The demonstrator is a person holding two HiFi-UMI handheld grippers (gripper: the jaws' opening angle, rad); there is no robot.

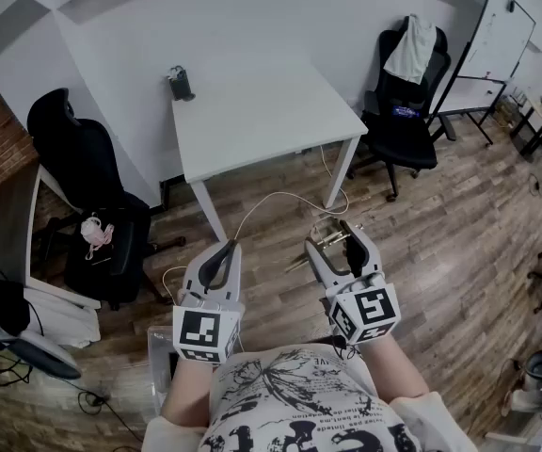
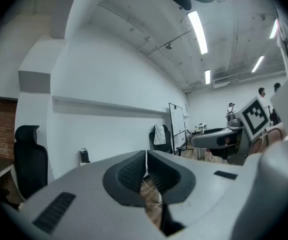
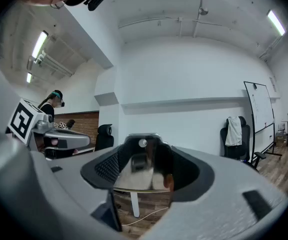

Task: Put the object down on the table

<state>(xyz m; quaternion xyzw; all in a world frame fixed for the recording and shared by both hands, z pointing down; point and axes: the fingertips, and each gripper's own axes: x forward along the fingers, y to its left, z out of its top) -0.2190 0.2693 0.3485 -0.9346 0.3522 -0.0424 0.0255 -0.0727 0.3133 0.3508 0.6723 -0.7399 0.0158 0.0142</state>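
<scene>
The white table (image 1: 262, 111) stands some way ahead of me, against the wall, with a small dark object (image 1: 181, 84) at its far left corner. My right gripper (image 1: 335, 237) is held over the wooden floor, short of the table, shut on a shiny metal object (image 1: 332, 244) with a brownish part. In the right gripper view that object (image 3: 146, 161) fills the gap between the pads of the right gripper (image 3: 145, 159); it has a small round hole near its top. My left gripper (image 1: 226, 246) hangs beside it, shut and empty, its pads meeting in the left gripper view (image 2: 146, 160).
A black office chair (image 1: 83, 172) stands left of the table, another (image 1: 407, 111) with a cloth on its back to the right. A whiteboard (image 1: 497, 40) leans at the far right. A pale cable (image 1: 280, 201) runs across the floor under the table's front edge.
</scene>
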